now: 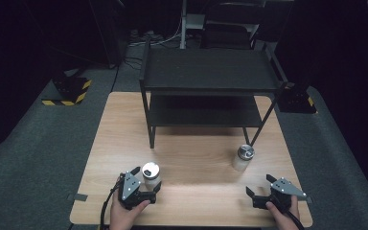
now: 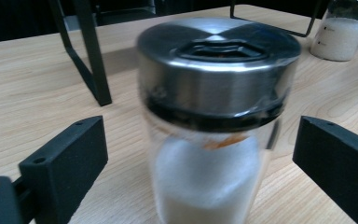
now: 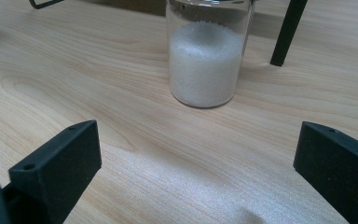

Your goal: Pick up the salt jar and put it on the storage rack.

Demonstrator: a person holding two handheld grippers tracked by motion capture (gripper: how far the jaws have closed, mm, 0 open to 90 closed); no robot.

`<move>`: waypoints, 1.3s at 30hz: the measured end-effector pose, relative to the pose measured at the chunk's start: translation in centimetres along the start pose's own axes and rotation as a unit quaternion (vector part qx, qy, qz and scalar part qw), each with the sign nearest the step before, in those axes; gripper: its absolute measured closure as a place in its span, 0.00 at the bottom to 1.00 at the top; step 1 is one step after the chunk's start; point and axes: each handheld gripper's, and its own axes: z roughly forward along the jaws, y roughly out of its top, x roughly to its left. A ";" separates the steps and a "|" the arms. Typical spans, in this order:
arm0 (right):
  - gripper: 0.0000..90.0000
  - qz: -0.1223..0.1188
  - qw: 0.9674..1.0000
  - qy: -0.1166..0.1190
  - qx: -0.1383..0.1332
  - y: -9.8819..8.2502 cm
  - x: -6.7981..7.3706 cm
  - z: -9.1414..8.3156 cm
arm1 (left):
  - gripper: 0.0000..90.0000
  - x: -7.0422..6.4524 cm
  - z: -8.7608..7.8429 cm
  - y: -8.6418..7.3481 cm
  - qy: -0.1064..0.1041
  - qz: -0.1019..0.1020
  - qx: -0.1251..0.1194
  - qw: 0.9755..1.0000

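The step in hand looks like the grasp: the left gripper (image 1: 145,180) has its jaws spread around the near jar (image 1: 151,175) – no pad touches glass – well in front of the black shelf (image 1: 206,91). Next, likely a squeeze below the steel lid. The right gripper (image 1: 259,184) rests released, near the 2nd jar (image 1: 243,157) by the shelf's right front leg.
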 end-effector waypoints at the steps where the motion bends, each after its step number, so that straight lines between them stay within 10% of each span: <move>1: 0.00 0.001 1.000 0.000 0.000 0.0 0.0 0.0 | 0.08 -0.1 0.1 0.1 -0.001 0.002 0.001 1.000; 11: 0.00 0.000 1.000 0.000 0.000 0.0 0.0 0.0 | 0.34 0.5 0.4 0.0 -0.011 -0.019 -0.003 1.000; 39: 0.00 0.009 1.000 0.001 -0.008 -0.3 -0.2 -0.2 | 0.34 -1.2 -0.6 1.9 0.000 -0.025 -0.034 0.999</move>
